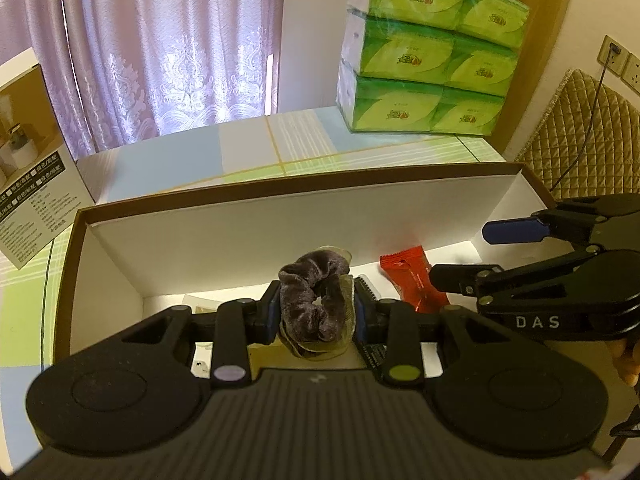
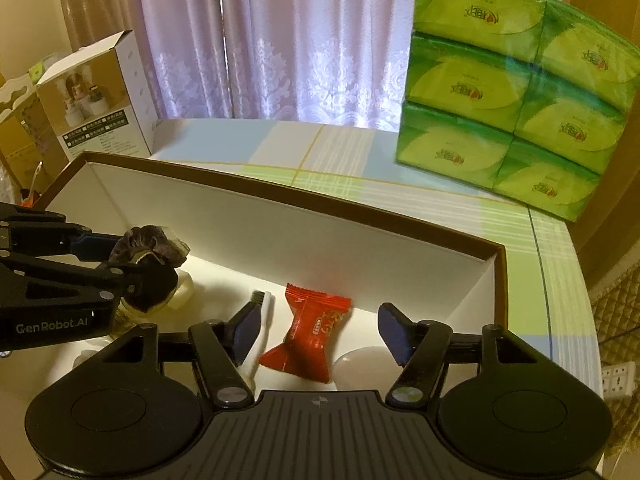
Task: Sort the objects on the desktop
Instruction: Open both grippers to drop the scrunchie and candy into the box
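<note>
While the left tongs reach forward over the near wall of a shallow white cardboard box, they are clamped on a dark velvet scrunchie, which sits squeezed between the two blue pads together with a scrap of translucent olive wrapping. Seen from the right wrist view, this gripper comes in from the left edge and holds the scrunchie above the box floor at the left end, over a pale rounded object I cannot identify.

Further right, the right tongs point into the same box with their fingers spread wide apart and nothing between the pads. A red candy wrapper lies on the box floor directly ahead of that gap, nearer the left finger than the right. Its long axis runs from near to far, leaning slightly, with one twisted end toward the tongs and the other toward the far wall. A small white brush with dark bristles lies just left of the candy, roughly parallel to it, its bristled end pointing far and its handle passing behind the left finger. In the left wrist view the right gripper enters from the right, above the candy.

On the checked tabletop beyond the box stands a stacked pack of green tissue packets, far right, and a printed carton far left, before a lilac curtain.
</note>
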`<state>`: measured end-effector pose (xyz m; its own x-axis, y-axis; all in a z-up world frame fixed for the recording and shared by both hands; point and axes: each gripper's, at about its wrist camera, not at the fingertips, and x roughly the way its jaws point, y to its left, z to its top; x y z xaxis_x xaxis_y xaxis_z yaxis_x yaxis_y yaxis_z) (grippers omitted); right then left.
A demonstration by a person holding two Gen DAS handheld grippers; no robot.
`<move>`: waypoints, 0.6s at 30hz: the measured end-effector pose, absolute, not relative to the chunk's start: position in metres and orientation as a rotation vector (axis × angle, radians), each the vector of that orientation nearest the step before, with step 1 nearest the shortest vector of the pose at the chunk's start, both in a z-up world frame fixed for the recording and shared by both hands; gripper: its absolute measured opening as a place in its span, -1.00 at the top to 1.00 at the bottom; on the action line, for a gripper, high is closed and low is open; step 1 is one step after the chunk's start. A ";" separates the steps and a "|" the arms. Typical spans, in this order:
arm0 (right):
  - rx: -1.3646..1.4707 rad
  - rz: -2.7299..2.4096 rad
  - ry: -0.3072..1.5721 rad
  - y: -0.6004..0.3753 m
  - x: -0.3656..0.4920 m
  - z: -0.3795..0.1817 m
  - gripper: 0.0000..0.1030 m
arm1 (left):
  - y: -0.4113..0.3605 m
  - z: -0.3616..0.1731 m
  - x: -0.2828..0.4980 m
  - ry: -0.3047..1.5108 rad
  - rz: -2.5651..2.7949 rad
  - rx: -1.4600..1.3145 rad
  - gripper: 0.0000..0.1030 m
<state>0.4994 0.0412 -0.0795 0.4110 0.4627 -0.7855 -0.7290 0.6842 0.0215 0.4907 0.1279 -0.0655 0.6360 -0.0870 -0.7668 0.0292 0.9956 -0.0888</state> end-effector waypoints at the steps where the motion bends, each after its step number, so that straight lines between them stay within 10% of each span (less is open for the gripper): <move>1: -0.348 0.769 0.860 0.041 0.499 -0.079 -0.22 | 0.127 -0.065 0.491 0.877 -0.067 -0.067 0.41; 12: -0.344 0.775 0.853 0.039 0.499 -0.076 -0.22 | 0.120 -0.065 0.500 0.871 -0.075 -0.053 0.38; 18: -0.352 0.788 0.846 0.037 0.498 -0.076 -0.23 | 0.120 -0.066 0.501 0.849 -0.026 -0.016 -0.30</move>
<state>0.4977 0.0374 -0.0764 0.4094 0.4784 -0.7769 -0.7412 0.6709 0.0226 0.5007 0.1204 -0.0656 0.6605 -0.0288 -0.7503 0.0163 0.9996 -0.0240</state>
